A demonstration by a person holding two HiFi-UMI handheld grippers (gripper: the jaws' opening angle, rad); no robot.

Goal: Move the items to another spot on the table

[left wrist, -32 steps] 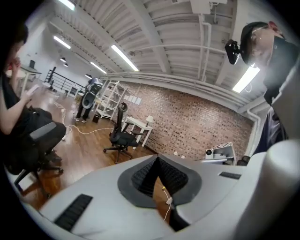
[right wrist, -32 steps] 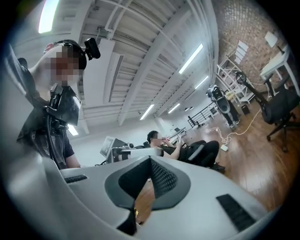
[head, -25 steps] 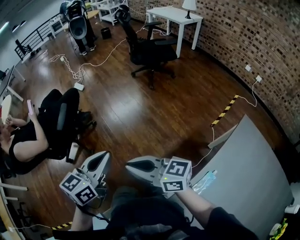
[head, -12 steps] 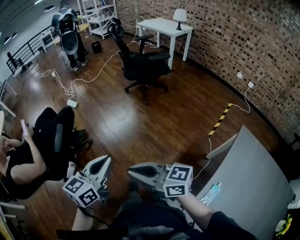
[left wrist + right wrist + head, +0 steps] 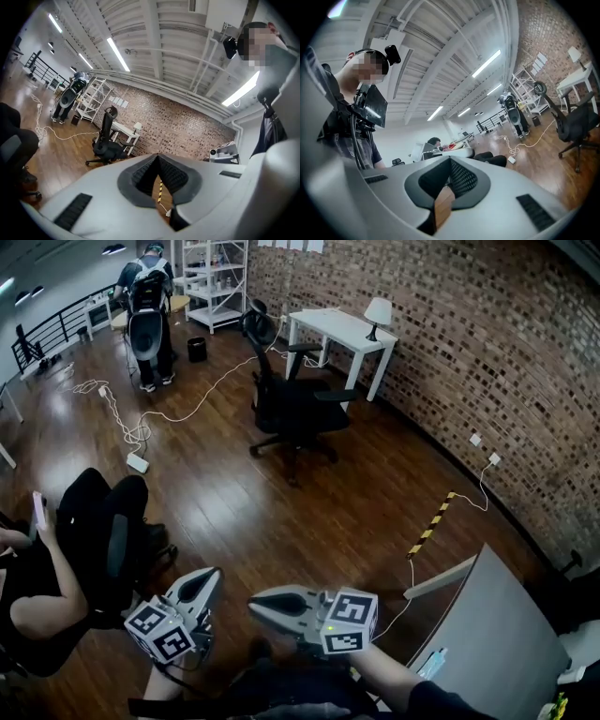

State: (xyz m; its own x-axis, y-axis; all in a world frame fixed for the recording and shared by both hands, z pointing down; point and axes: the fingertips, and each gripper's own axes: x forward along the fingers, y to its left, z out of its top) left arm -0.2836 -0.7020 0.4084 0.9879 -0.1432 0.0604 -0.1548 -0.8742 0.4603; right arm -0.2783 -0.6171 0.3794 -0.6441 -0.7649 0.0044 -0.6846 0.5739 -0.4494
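Both grippers are held level over the wooden floor, away from the table. My left gripper (image 5: pixel 210 573) (image 5: pixel 158 157) is shut with nothing between its jaws. My right gripper (image 5: pixel 253 602) (image 5: pixel 450 160) is also shut and empty. The grey table (image 5: pixel 502 629) shows only as a corner at the lower right of the head view. A clear bluish packet (image 5: pixel 432 664) lies near its front edge, just right of my right arm. A yellow-green item (image 5: pixel 560 705) sits at the bottom right corner, mostly cut off.
A black office chair (image 5: pixel 295 409) stands mid-floor before a white desk with a lamp (image 5: pixel 342 329). A seated person (image 5: pixel 56 559) is at the left. White cables (image 5: pixel 131 432) and yellow-black tape (image 5: pixel 429 526) lie on the floor. A brick wall (image 5: pixel 487 352) runs along the right.
Both grippers have swung across the room together, still shut. The table has slid toward the lower right of the head view and shows less; the chair and desk have shifted rightward in the view.
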